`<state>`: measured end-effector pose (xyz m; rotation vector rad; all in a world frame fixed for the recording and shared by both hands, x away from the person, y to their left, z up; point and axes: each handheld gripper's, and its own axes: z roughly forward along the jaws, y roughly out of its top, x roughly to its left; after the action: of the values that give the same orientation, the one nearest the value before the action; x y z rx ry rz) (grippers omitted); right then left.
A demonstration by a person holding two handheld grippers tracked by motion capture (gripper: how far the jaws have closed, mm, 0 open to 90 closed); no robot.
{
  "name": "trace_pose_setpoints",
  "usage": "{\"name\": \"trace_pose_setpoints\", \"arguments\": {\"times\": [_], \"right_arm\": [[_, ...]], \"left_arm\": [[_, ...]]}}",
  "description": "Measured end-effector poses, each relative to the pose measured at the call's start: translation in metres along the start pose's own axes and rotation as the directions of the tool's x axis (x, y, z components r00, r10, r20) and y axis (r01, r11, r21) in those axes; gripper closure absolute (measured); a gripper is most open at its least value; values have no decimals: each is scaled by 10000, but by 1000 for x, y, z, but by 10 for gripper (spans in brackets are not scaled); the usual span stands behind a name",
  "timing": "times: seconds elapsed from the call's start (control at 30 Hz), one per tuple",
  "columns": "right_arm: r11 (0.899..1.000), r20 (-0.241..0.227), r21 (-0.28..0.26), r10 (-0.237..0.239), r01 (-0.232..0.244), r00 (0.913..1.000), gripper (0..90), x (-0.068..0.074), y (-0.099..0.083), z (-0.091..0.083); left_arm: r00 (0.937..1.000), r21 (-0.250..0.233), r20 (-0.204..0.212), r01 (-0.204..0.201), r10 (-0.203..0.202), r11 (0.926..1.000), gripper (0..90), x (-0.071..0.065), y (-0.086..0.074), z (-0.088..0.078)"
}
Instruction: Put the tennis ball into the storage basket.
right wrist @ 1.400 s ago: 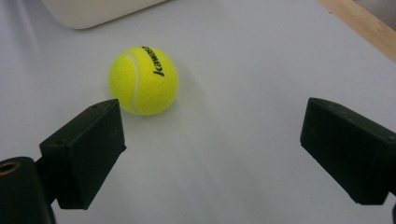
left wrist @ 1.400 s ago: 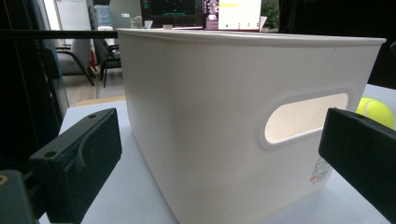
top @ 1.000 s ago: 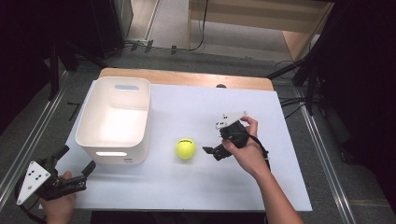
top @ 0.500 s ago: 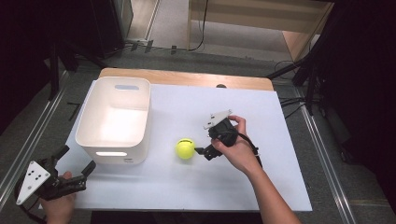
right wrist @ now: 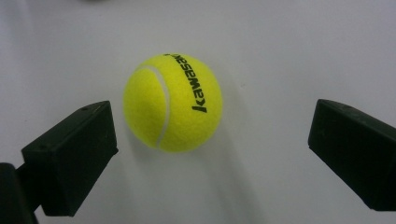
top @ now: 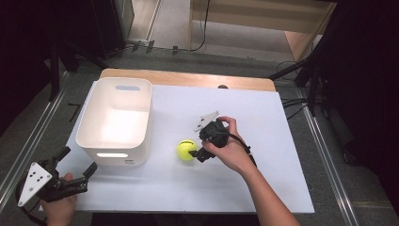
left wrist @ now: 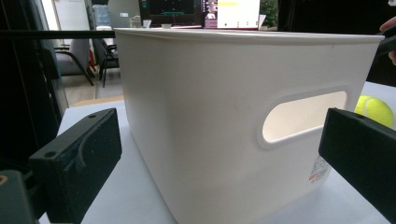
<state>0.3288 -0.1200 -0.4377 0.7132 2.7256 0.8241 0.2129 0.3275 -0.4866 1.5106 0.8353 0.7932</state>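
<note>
The left gripper [top: 70, 173] lay at the near left corner of the white tabletop [top: 282, 179], jaws spread wide and holding nothing, just short of the near end wall of the white rectangular plastic bin [top: 115, 123]. Its own view looked straight at that wall and its oval handle slot, the bin [left wrist: 224, 116] standing between the two black jaws but well beyond them, untouched.

The yellow felt tennis ball [top: 187, 149] rested on the tabletop just right of the bin's near right corner. It lay immediately to the left of the right gripper [top: 201, 153], which a hand [top: 230, 150] held low and pointed leftward at it. That hand was far the nearer of the two; a grasp by the right gripper seemed the likely coming move. Being round, the ball offered no long axis to align with.

From the right gripper view, the ball [right wrist: 173, 102] sat ahead of the wide-open, empty jaws, somewhat nearer the left jaw, with clear gaps on both sides; the black lettering on it was also legible here. The high view alone gave the ball's position relative to the bin. The left gripper view caught just a sliver of the ball [left wrist: 373, 109] past the bin's corner.
</note>
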Motion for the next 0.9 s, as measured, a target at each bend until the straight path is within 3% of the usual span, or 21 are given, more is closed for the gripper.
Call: {"name": "trace_pose_setpoints", "arguments": {"times": [0.9], "right_arm": [[9907,-694,1316,-262,352,9972,5,11,20,30]], "left_arm": [[10000,97,-33,-84,84,9999,0,-1,0,1]]}}
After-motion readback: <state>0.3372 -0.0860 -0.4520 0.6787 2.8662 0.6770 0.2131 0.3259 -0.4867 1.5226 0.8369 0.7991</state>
